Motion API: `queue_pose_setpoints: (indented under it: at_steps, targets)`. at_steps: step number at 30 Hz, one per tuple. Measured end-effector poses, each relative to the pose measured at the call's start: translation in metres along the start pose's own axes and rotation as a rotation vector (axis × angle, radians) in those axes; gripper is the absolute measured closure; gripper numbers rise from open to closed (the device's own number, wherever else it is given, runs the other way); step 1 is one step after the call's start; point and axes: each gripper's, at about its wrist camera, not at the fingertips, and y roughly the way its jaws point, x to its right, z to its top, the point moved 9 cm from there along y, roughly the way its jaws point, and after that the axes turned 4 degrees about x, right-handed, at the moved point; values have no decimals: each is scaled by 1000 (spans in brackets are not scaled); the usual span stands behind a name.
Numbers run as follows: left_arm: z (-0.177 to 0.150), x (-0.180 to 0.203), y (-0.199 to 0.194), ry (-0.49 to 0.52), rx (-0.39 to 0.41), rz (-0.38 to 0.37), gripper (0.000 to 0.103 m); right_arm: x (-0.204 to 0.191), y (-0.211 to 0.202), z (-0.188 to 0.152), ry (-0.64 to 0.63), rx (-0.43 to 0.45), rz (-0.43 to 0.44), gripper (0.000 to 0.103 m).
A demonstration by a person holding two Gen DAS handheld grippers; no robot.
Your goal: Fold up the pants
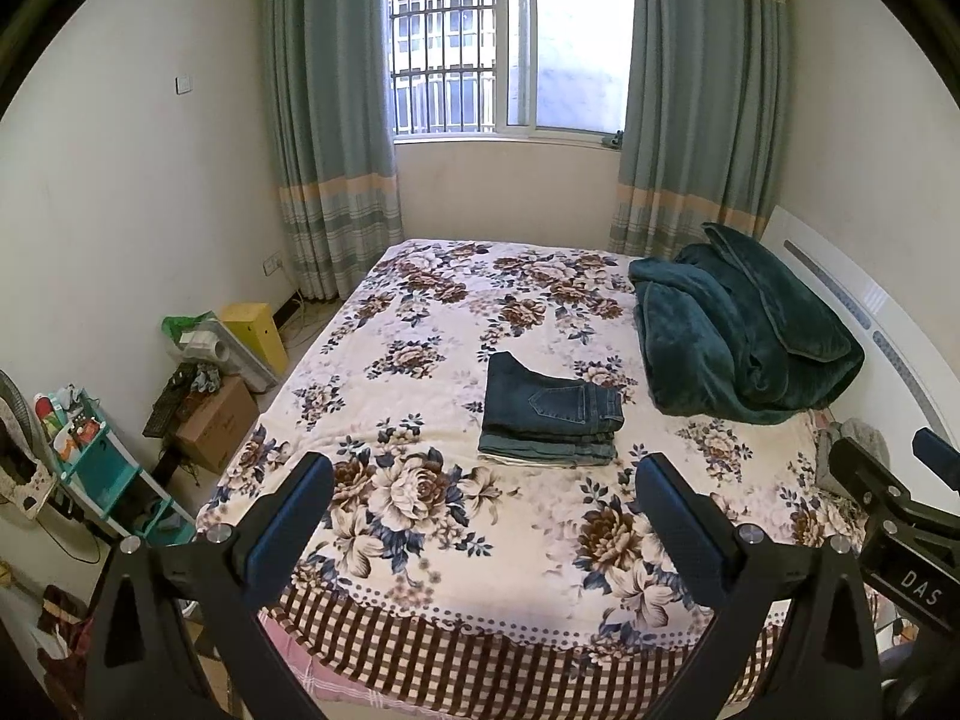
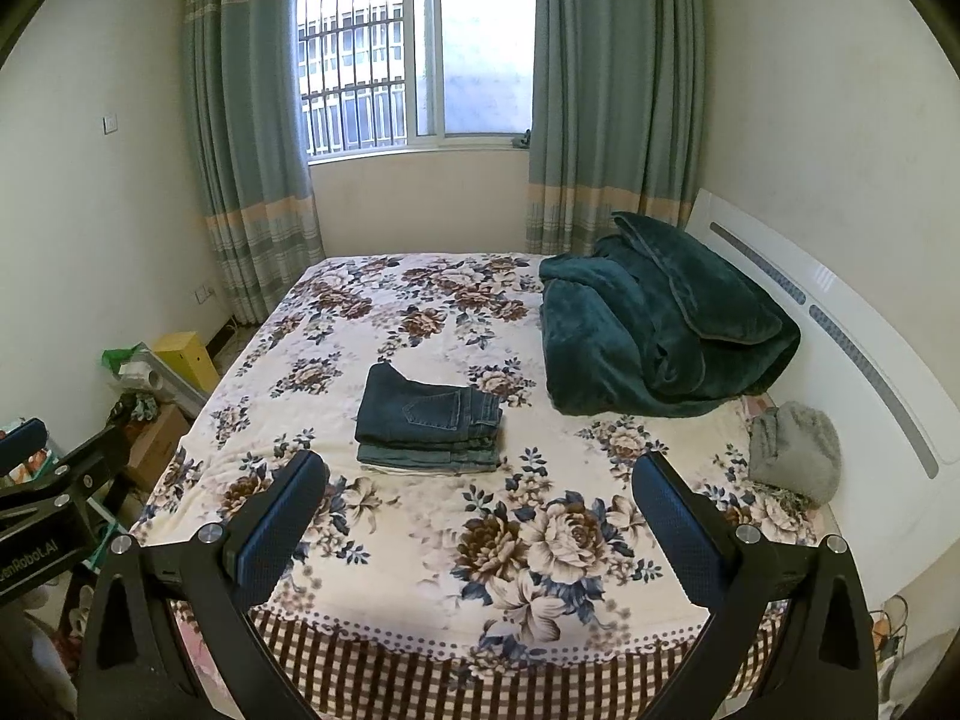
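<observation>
pants (image 1: 549, 414) lie folded on the bed (image 1: 420, 324), beyond both empty, spread-apart grippers.

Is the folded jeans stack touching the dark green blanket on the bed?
Apart. In the right wrist view, a strip of floral bedspread shows between the folded jeans stack and the dark green blanket.

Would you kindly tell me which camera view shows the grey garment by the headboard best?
The right wrist view: the grey garment lies fully visible beside the headboard. The left wrist view shows only part, behind the other gripper.
</observation>
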Motion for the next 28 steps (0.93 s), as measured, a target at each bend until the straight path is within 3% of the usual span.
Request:
queue_pose_setpoints:
  at_steps: [28]
  targets:
    - [5,10,0,-5,14,5,0,-5,6,-3,6,-4,5,0]
